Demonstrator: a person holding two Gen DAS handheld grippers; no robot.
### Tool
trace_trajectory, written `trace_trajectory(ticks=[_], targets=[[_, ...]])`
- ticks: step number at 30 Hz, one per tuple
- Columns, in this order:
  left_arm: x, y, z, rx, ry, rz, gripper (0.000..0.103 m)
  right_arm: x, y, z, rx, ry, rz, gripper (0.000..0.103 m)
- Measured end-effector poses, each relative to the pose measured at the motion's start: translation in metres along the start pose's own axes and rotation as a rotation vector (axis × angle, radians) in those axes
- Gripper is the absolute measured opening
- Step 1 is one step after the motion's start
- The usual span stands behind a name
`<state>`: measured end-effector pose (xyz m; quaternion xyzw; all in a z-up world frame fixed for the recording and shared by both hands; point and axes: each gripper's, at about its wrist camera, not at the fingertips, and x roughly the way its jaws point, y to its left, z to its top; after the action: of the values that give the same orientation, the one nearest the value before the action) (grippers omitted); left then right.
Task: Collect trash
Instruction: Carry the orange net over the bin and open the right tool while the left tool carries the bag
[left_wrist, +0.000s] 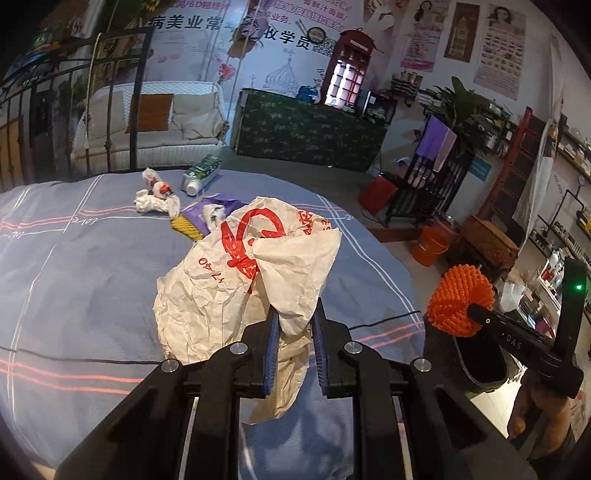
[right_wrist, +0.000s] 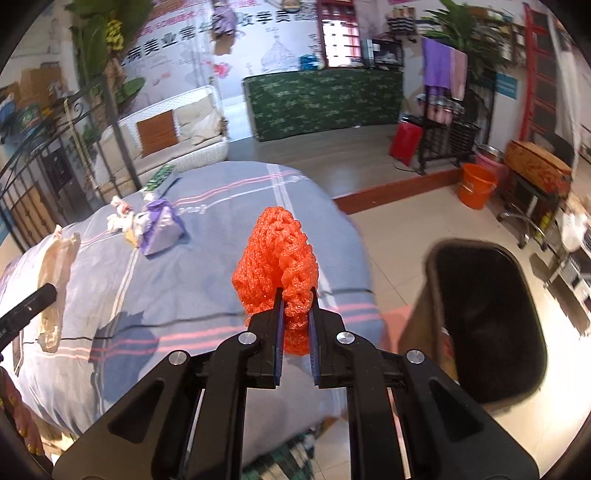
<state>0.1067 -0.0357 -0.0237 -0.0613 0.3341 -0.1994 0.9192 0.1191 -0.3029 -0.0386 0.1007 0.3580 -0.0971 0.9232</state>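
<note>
Left gripper (left_wrist: 295, 314) is clamped tight on a crumpled white bag (left_wrist: 243, 273) with red print, its blue pads pinching one twisted end while the rest of the bag slumps onto the blue striped bedspread (left_wrist: 92, 266). Over on the other side, the right gripper (right_wrist: 295, 295) has its jaws closed on a wad of orange foam netting (right_wrist: 277, 258), and the netting sticks up past the fingertips, clear of the bed. From the left wrist camera that same orange wad shows at the right, just off the bed's edge, above the dark rim of the bin. The black trash bin (right_wrist: 491, 332) stands on the tiled floor right beside the bed, mouth open, just to the right of the held netting. Plenty still lying on the far part of the bedspread: crumpled white tissues (left_wrist: 157, 201) in a little heap, a green and white tube (left_wrist: 201, 173) behind them near the bed's edge, a purple packet (left_wrist: 207, 214) with something yellow poking out beside it. On the floor well beyond the bed there's an orange bucket (right_wrist: 476, 186).
</note>
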Motion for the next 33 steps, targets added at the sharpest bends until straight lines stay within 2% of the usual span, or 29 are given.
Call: trace_trajectory(ticks=[10, 18, 23, 33], targets=[[0.022, -0.068, -0.006, 0.148, 0.026, -0.139, 0.018, -0.033, -0.092, -0.022, 0.143, -0.029, -0.152, 0.012], [0.047, -0.128, -0.019, 0.274, 0.075, -0.248, 0.017, -0.038, -0.166, -0.036, 0.252, -0.011, -0.298, 0.012], [0.062, -0.16, -0.028, 0.334, 0.101, -0.315, 0.018, -0.018, -0.206, -0.04, 0.309, 0.055, -0.339, 0.012], [0.094, -0.204, -0.047, 0.429, 0.175, -0.385, 0.018, 0.052, -0.228, -0.048, 0.304, 0.219, -0.345, 0.012]])
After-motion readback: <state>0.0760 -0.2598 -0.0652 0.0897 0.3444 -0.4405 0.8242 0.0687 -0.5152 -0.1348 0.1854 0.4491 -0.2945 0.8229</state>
